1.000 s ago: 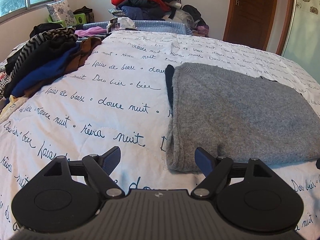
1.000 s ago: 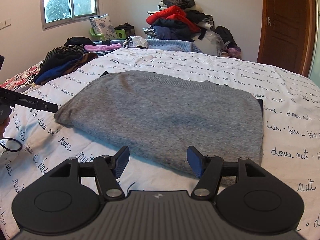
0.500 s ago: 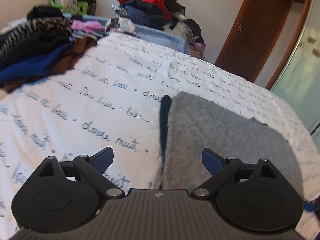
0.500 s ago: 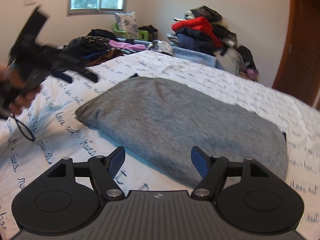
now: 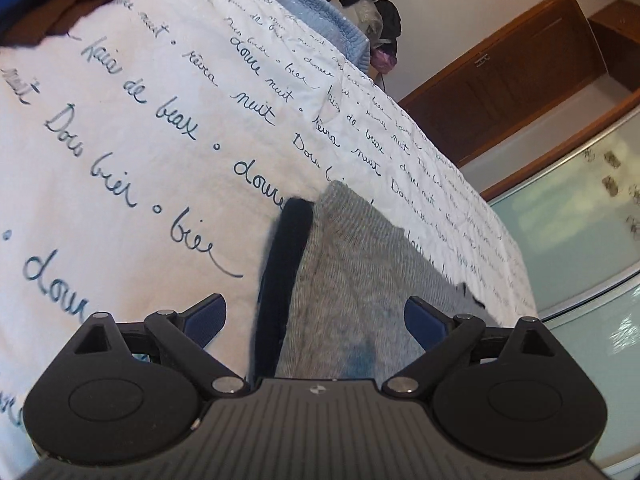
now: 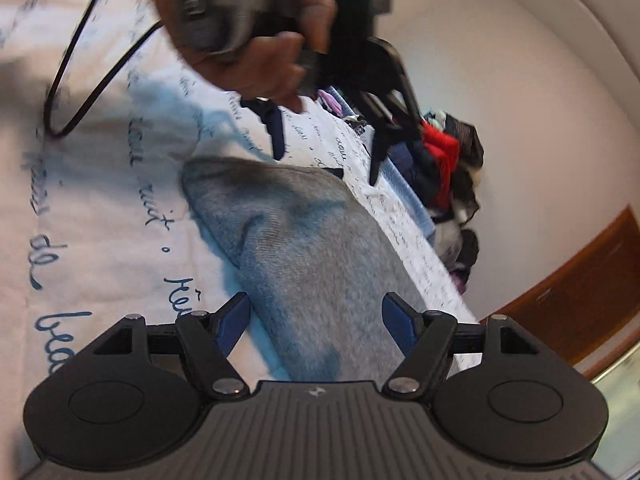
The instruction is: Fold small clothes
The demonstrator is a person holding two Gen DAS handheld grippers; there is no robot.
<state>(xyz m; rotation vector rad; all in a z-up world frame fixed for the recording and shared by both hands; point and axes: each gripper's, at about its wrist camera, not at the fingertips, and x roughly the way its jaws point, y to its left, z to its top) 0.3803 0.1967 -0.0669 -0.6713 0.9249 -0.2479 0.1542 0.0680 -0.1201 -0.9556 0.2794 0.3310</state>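
Grey sweater [image 5: 360, 304] is lying folded on the bed [image 5: 140, 140], soft floppy knit, so I'd pinch a thick folded edge; both the left claw [image 5: 316, 320] and right claw [image 6: 316, 320] are wide open, holding nothing.

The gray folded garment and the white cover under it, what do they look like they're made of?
Gray garment: looks like soft knit, maybe wool blend; fine ribbing and a fuzzy matte surface show. White cover: looks like smooth woven cotton, matte, printed with dark script and lightly creased.
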